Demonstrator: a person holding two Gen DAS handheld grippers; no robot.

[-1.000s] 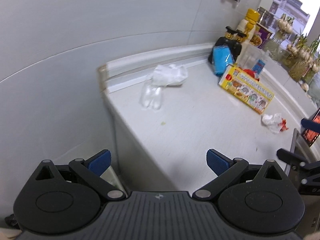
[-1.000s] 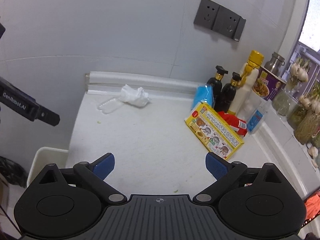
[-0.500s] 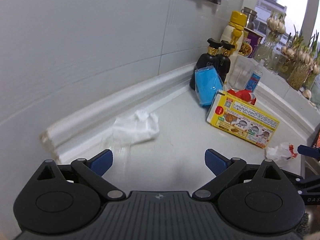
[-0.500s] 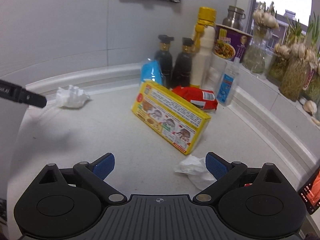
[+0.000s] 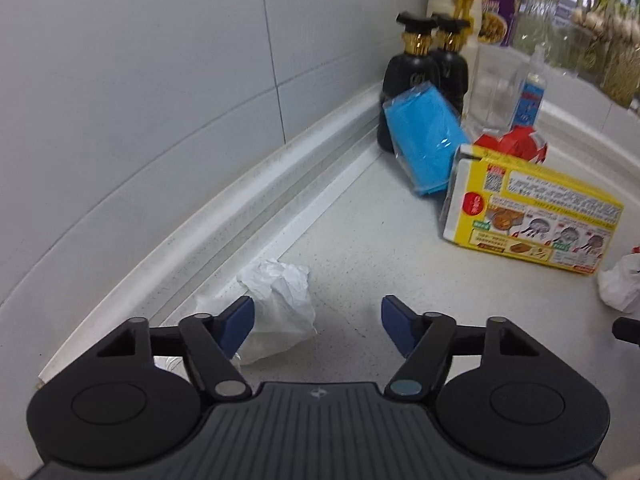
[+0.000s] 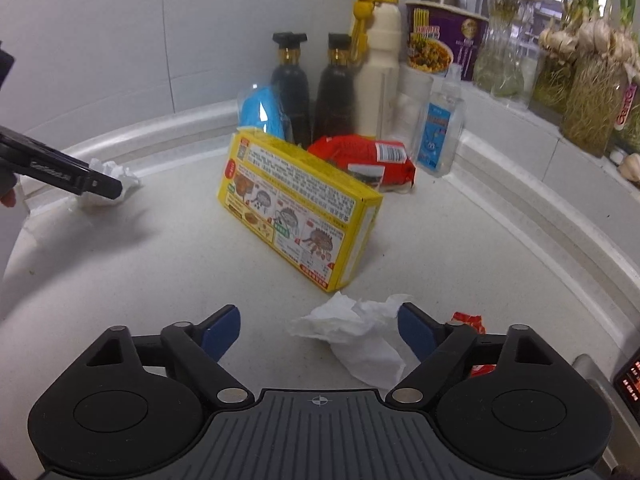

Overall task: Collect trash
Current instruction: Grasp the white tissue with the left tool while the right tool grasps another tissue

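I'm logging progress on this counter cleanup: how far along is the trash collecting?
Nothing looks collected yet. The left gripper is closing its jaws around the crumpled white tissue by the wall ledge; the right gripper is closing around the second crumpled white tissue near the yellow cardboard box. A small red wrapper remains on the counter.

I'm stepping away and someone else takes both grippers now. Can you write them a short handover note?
Left gripper: jaws closing, crumpled tissue by its left pad, near the wall ledge; not gripped.
Right gripper: jaws closing, second white tissue between the pads, in front of the yellow box; not gripped. A red wrapper lies just right of it.
Done: nothing picked up yet.
Left: grip both tissues, then the wrapper; no bin in view.
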